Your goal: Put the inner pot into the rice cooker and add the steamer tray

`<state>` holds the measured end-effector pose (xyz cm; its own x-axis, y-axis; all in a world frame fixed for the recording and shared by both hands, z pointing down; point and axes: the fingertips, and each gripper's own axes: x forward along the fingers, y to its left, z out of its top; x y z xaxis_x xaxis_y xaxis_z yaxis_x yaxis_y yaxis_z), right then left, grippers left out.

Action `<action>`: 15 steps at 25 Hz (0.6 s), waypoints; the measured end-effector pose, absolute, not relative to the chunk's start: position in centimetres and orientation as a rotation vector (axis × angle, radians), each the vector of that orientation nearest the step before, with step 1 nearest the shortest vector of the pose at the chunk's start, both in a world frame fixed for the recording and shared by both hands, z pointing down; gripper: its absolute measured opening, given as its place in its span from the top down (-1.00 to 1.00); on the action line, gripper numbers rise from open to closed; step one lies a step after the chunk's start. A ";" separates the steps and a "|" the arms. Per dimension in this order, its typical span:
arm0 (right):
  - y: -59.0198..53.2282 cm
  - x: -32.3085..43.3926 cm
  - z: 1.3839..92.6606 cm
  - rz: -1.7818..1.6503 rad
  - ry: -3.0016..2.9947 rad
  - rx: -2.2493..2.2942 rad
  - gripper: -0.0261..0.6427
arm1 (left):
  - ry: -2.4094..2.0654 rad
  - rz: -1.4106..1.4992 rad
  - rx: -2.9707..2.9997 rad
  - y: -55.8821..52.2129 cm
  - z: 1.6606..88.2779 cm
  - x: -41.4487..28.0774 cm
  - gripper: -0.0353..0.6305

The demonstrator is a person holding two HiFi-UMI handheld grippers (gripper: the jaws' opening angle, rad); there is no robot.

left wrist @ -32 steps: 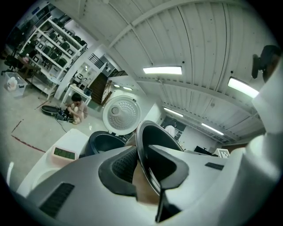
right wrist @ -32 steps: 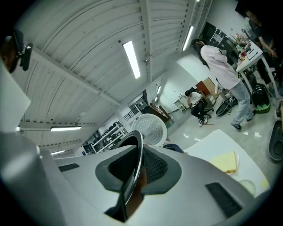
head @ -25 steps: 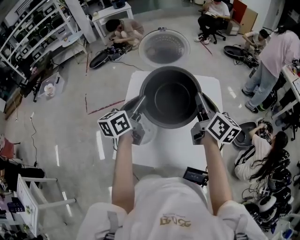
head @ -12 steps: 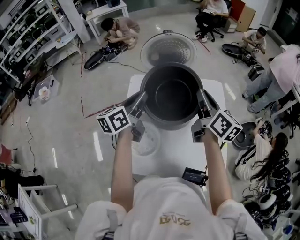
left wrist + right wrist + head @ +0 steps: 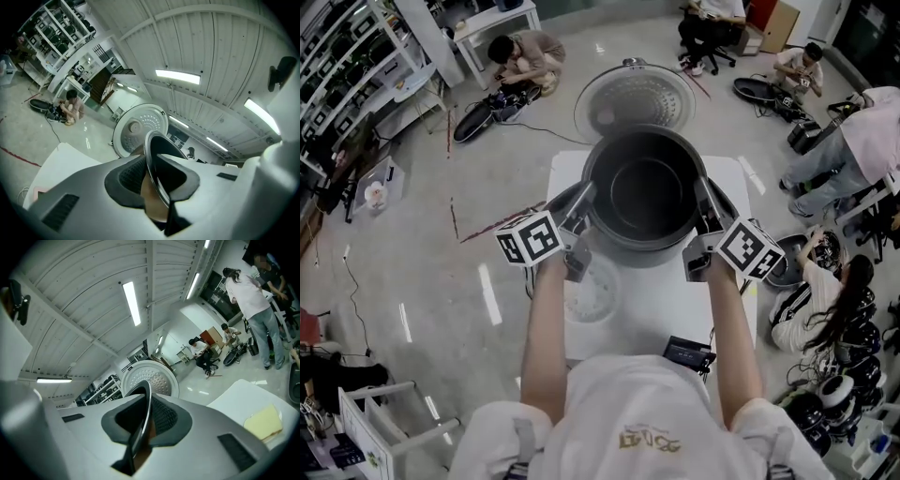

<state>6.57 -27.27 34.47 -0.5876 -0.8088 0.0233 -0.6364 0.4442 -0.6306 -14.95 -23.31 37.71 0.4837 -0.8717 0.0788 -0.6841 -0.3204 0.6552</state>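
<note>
Nearest me on the white tabletop [image 5: 649,314], a small dark device [image 5: 689,352] sits at the near edge. What I take for the steamer tray [image 5: 591,289], a pale round disc, lies flat under the left gripper's body, untouched.

My left gripper [image 5: 581,204] is clamped on the left side of the inner pot [image 5: 642,192] rim, and my right gripper [image 5: 703,204] is clamped on the opposite side. Both gripper views show the thin metal lip edge-on, sandwiched between the pads, nothing else in the jaws.

The pot hangs level between the two grippers, mouth up and empty. It's above the rice cooker [image 5: 561,202], whose dark body peeks out on either side under it. Can't tell if the base has entered the cooker yet.

Handling guess: rigid metal, some weight, smooth lip, so it could slip or tip if one side lets go early. Two opposite rim pinches look right; keep level, lower straight.

Beyond the pot the cooker's open lid [image 5: 630,97] stands up, perforated face toward me, clear of the pot. The tray looks light and stiff; I'd take it by its edge.
</note>
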 end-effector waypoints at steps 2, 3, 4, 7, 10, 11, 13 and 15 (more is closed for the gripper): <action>-27.4 6.7 35.5 -0.907 2.403 -1.261 0.78 | -1.269 -0.364 2.097 -23.6 38.5 -14.8 0.64; -27.5 6.9 36.1 -0.924 2.395 -1.270 0.78 | -1.265 -0.353 2.094 -23.8 38.9 -14.7 0.64; -27.6 7.0 36.7 -0.941 2.387 -1.279 0.78 | -1.260 -0.344 2.092 -24.0 39.4 -14.7 0.64; -28.0 7.2 37.9 -0.976 2.372 -1.302 0.78 | -1.247 -0.335 2.080 -24.5 40.3 -14.6 0.64; -28.7 7.1 38.6 -0.999 2.373 -1.323 0.78 | -1.246 -0.320 2.066 -25.3 41.1 -14.7 0.65; -28.9 7.1 38.9 -1.008 2.373 -1.330 0.78 | -1.246 -0.314 2.061 -25.5 41.4 -14.8 0.65; -29.3 7.0 39.6 -1.029 2.371 -1.344 0.78 | -1.239 -0.305 2.053 -25.9 41.9 -14.8 0.64; -29.6 7.0 40.4 -1.049 2.370 -1.365 0.78 | -1.234 -0.292 2.046 -26.1 42.5 -14.7 0.64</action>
